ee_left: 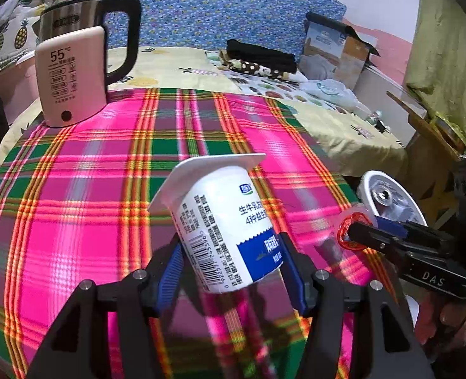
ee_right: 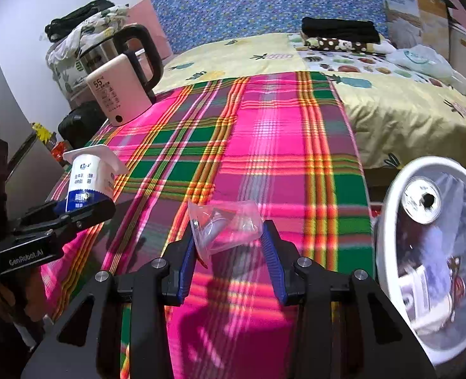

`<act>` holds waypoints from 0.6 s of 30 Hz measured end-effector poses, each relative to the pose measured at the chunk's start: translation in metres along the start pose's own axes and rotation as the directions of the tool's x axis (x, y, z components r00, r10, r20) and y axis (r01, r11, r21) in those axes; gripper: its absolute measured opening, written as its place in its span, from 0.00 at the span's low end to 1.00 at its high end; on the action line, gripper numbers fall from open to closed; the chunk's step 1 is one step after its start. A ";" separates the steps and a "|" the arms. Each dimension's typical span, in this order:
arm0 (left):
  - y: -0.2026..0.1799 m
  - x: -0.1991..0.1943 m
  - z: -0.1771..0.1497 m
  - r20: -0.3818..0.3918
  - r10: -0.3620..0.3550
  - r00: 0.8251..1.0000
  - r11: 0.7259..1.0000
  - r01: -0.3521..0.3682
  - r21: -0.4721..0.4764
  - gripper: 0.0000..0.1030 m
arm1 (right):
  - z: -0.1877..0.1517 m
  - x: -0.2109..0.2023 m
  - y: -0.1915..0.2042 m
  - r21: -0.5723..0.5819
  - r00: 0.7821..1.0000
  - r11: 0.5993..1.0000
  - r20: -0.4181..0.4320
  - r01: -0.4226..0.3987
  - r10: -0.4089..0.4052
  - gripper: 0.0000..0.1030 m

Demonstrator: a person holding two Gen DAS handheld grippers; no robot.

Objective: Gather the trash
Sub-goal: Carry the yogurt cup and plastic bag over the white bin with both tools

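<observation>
The bed (ee_right: 391,117) fills the background, covered by a pale yellow fruit-print sheet, with a blue patterned panel (ee_left: 214,9) upright behind it. In front of it the table carries a pink, green and orange plaid cloth (ee_left: 84,221), and both my grippers hang over that cloth. At the cloth's far left corner stands a steel kettle (ee_left: 84,25) with a black handle, and a pink box (ee_left: 70,77) marked 55 leans just in front of it, touching the cloth. A cardboard box (ee_left: 337,47) sits at the far right of the bed, with folded dark clothes (ee_left: 261,57) beside it. Off the right edge of the table is a white trash bin (ee_right: 388,221), lined with a clear bag; a crushed drink can (ee_right: 422,200) and some wrappers lie inside. My left gripper (ee_left: 229,259) is closed about halfway on a white yogurt cup (ee_left: 223,221), blue pads pressing its lower sides; the cup is tilted, flat rim pointing away and up, raised off the cloth. My right gripper (ee_right: 229,246) is closed to a similar width on a crumpled clear plastic cup (ee_right: 226,224), which lies sideways between the pads, mouth to the left, near the bin. In the left wrist view that cup's rim shows red (ee_left: 351,230). I cannot tell whether the plastic cup touches the cloth.
</observation>
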State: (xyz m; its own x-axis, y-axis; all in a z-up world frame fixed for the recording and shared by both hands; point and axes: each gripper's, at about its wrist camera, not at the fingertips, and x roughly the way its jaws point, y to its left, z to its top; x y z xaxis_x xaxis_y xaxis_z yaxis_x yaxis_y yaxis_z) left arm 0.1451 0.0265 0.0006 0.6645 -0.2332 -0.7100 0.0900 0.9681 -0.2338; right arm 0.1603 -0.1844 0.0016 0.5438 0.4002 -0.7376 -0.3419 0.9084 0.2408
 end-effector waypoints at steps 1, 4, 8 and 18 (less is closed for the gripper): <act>-0.004 -0.001 -0.002 -0.001 -0.002 1.000 1.000 0.002 0.005 0.58 | -0.002 -0.003 -0.001 0.005 1.000 1.000 0.003 0.001 -0.001 0.40; -0.017 -0.002 -0.007 -0.004 -0.012 1.000 1.000 0.012 0.016 0.58 | -0.010 -0.013 -0.007 0.021 1.000 1.000 0.012 0.005 -0.005 0.40; -0.034 -0.001 -0.010 -0.011 -0.032 0.999 0.999 0.032 0.038 0.58 | -0.016 -0.025 -0.016 0.041 0.999 0.999 0.031 0.022 -0.023 0.40; -0.082 0.001 -0.009 -0.019 -0.085 0.996 0.989 0.087 0.121 0.58 | -0.024 -0.050 -0.039 0.101 0.994 0.992 0.077 0.070 -0.078 0.40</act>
State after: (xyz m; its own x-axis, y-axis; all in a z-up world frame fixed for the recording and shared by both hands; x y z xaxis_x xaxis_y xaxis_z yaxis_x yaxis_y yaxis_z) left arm 0.1314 -0.0544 0.0128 0.6405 -0.3162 -0.6998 0.2361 0.9482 -0.2124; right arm 0.1284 -0.2427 0.0137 0.6262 0.3364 -0.7034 -0.2235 0.9417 0.2514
